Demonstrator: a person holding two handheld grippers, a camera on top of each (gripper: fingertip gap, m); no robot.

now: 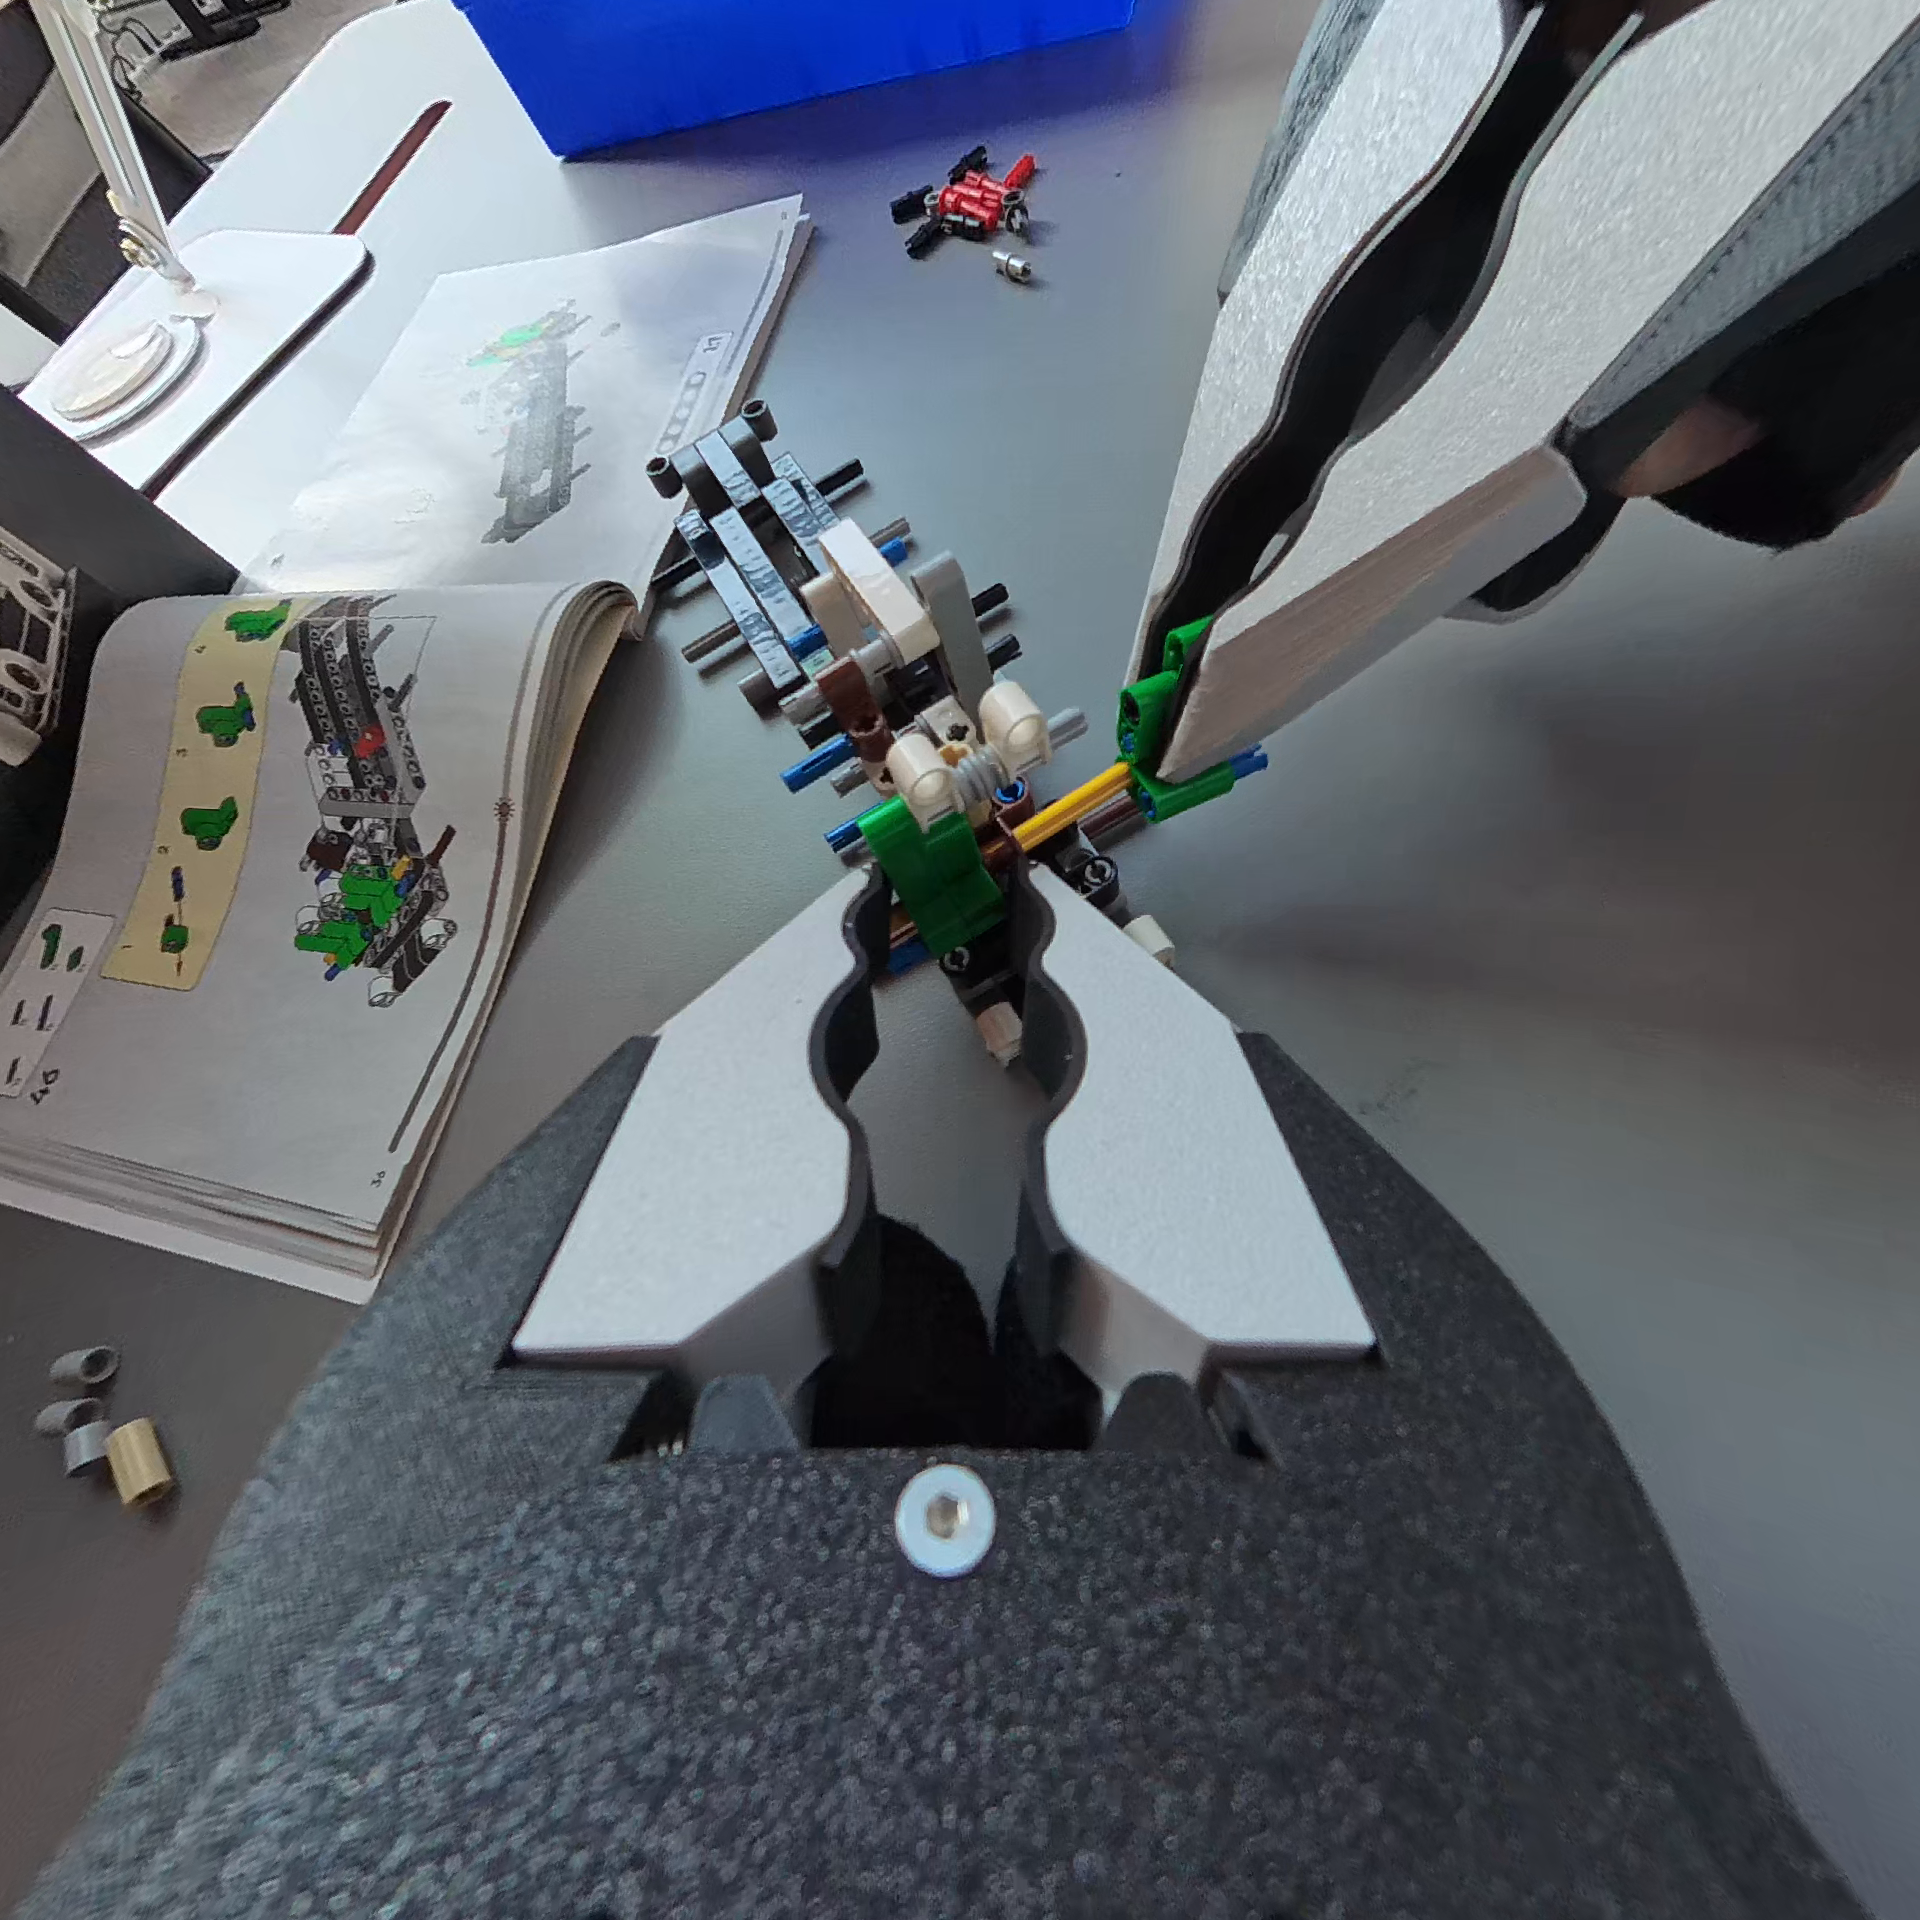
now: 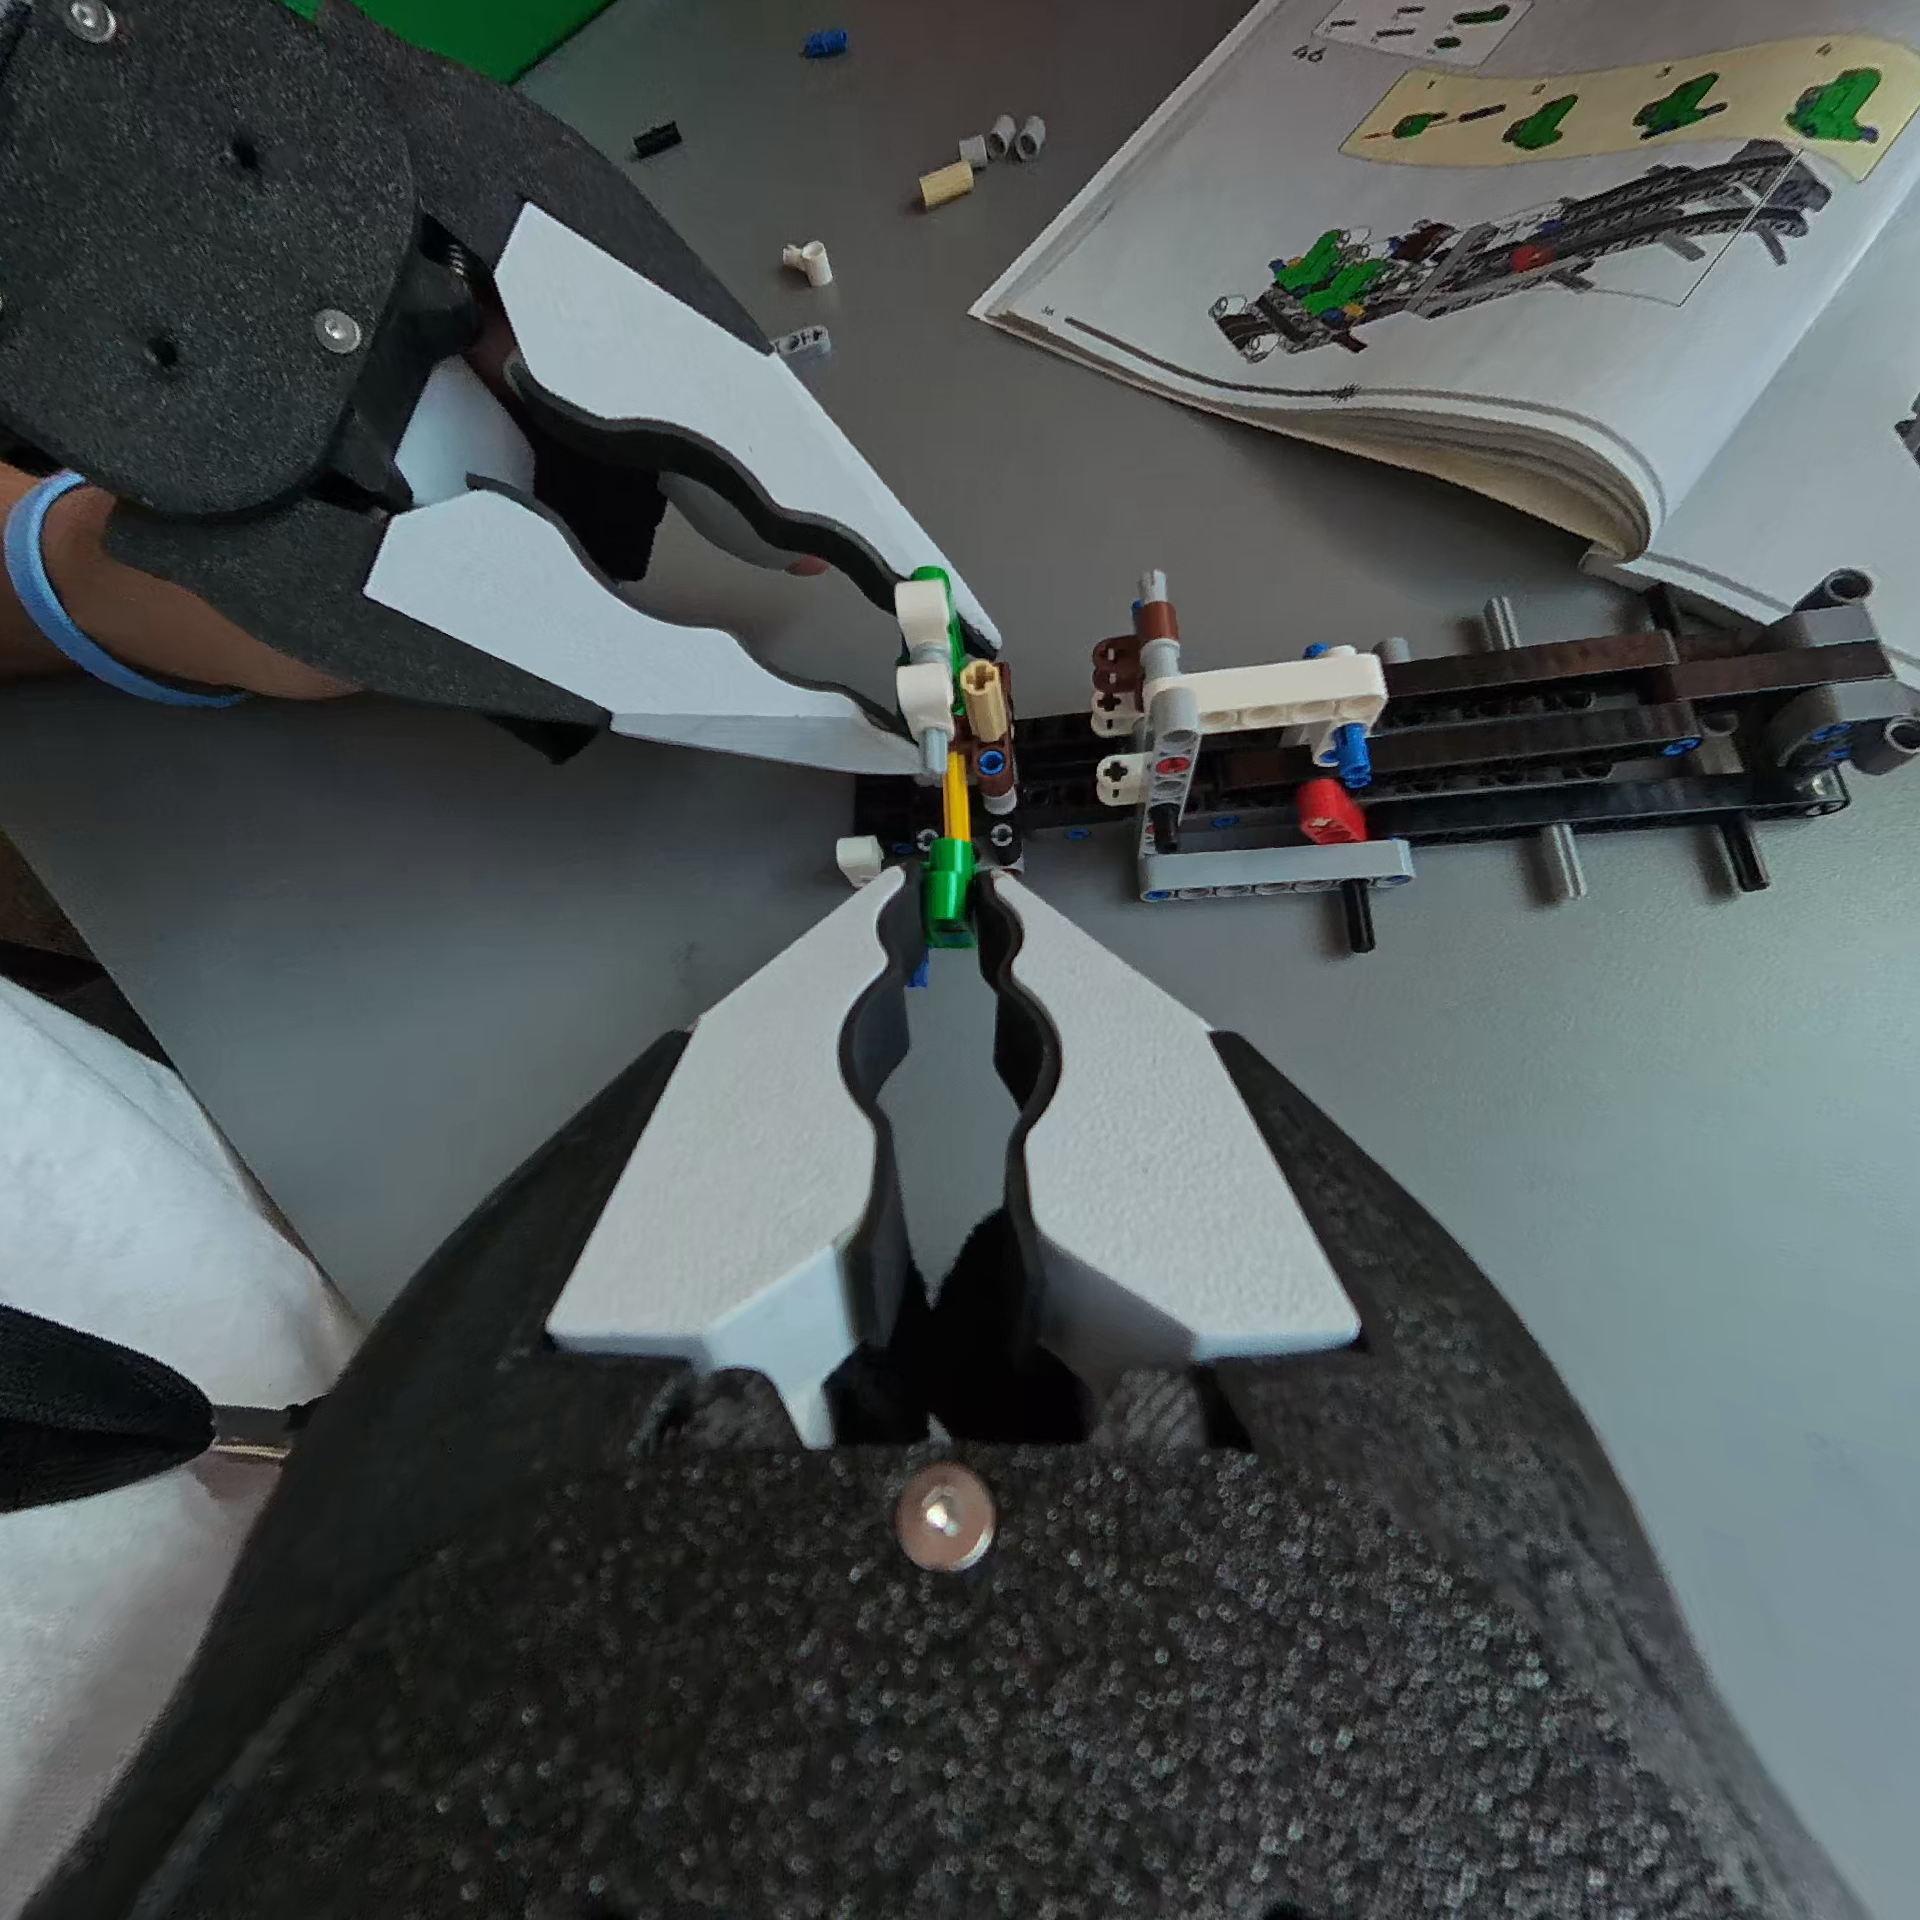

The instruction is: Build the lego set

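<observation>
A long dark Lego frame (image 1: pixel 748 540) lies on the grey table; it also shows in the right wrist view (image 2: pixel 1507 717). Its near end carries white, brown and green parts. My left gripper (image 1: pixel 940 899) is shut on the green block (image 1: pixel 920 847) at that end. A yellow axle (image 1: pixel 1070 808) sticks out sideways from there. My right gripper (image 1: pixel 1169 717) comes in from the upper right, shut on a small green connector (image 1: pixel 1143 717) at the axle's outer end. In the right wrist view my right gripper (image 2: pixel 948 902) pinches the connector (image 2: pixel 945 878) below the axle (image 2: pixel 956 805), and the left gripper (image 2: pixel 951 696) reaches in from the left.
An open instruction booklet (image 1: pixel 260 883) lies left of the frame, also in the right wrist view (image 2: pixel 1507 260). A blue bin (image 1: pixel 790 62) stands at the back. Red and black pins (image 1: pixel 966 203) lie beyond the frame. Small grey and tan parts (image 1: pixel 104 1423) lie at near left. A white lamp base (image 1: pixel 135 353) stands far left. The left gripper's tips are roughly 4 centimetres from the right gripper's.
</observation>
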